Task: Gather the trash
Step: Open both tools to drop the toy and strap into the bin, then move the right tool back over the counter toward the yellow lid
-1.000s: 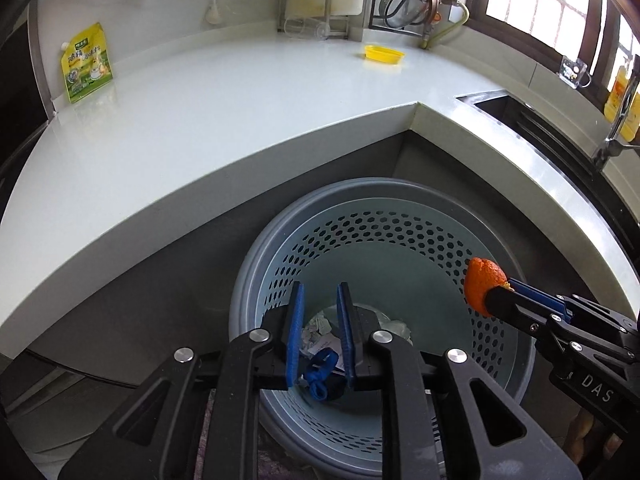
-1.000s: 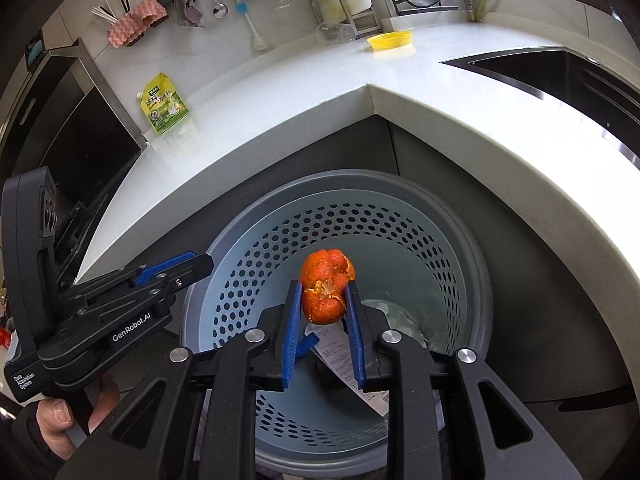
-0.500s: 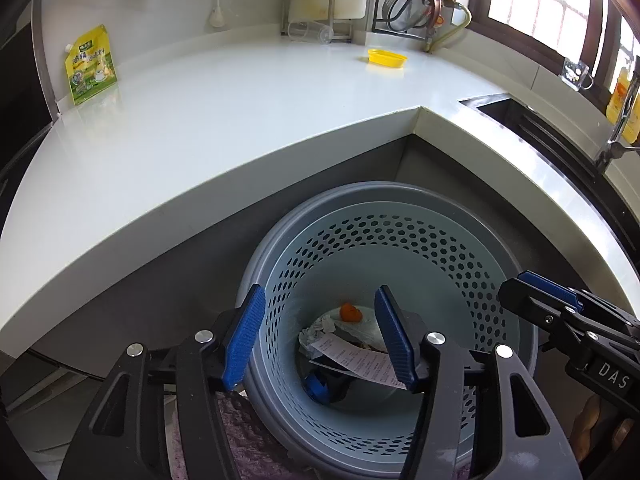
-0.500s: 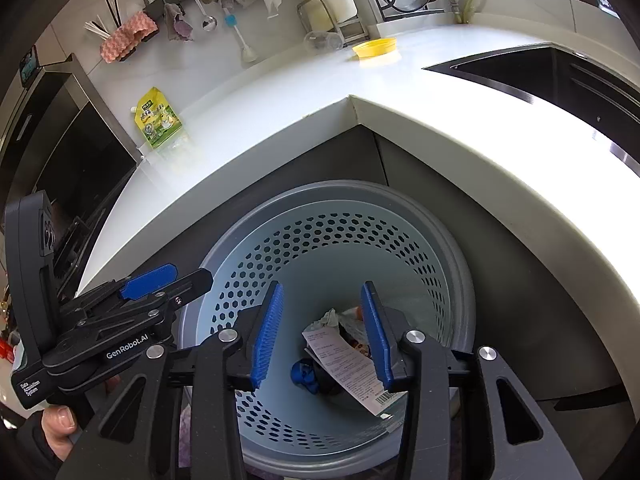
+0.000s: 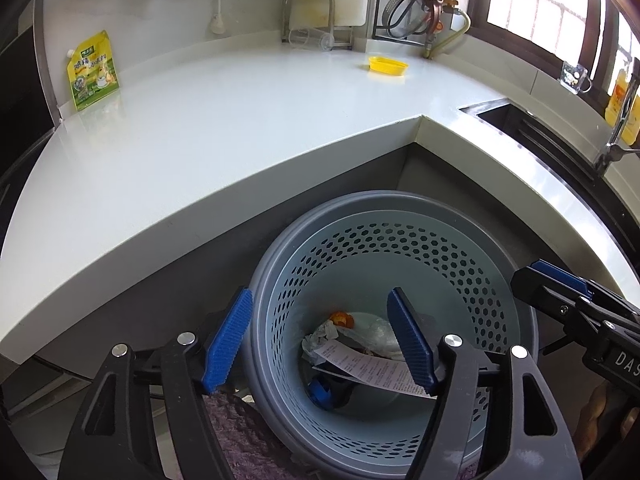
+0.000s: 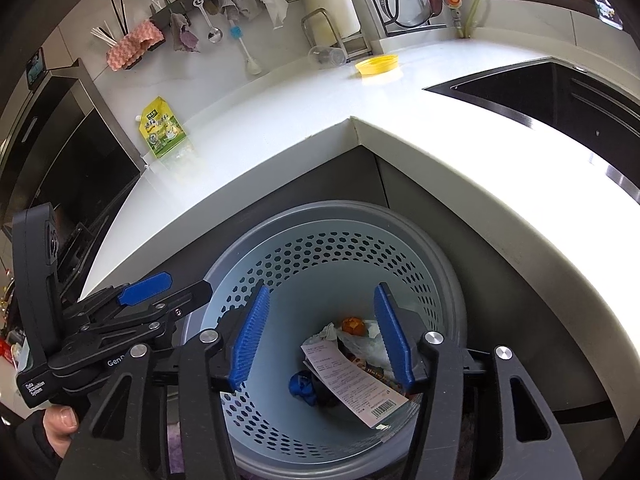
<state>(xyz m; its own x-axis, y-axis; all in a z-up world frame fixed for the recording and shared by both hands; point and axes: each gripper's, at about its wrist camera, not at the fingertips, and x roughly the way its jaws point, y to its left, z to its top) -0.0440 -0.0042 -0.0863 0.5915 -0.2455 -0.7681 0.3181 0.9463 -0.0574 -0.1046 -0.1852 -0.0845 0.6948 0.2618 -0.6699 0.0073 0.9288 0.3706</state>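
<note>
A grey perforated trash basket [image 5: 472, 264] [image 6: 404, 256] stands on the floor below the counter corner. Inside lie an orange peel [image 5: 342, 319] [image 6: 353, 325], a paper receipt [image 5: 372, 368] [image 6: 348, 380], a blue scrap [image 5: 320, 392] [image 6: 302, 386] and crumpled white wrapping [image 5: 324, 332]. My left gripper [image 5: 320, 342] is open and empty above the basket's left rim. My right gripper [image 6: 322, 338] is open and empty over the basket's mouth. Each gripper shows at the edge of the other's view.
The white corner counter [image 5: 200, 128] holds a yellow-green pouch [image 5: 93, 70] [image 6: 162, 127], a yellow lid [image 5: 388, 65] [image 6: 378, 65] and a clear cup [image 5: 310, 38]. A dark sink [image 6: 560, 92] lies at right. A purple mat [image 5: 240, 432] is under the basket.
The right gripper opened and let go of the orange peel, which fell into the basket. The left gripper also opened wide. Both have pulled back a little.
</note>
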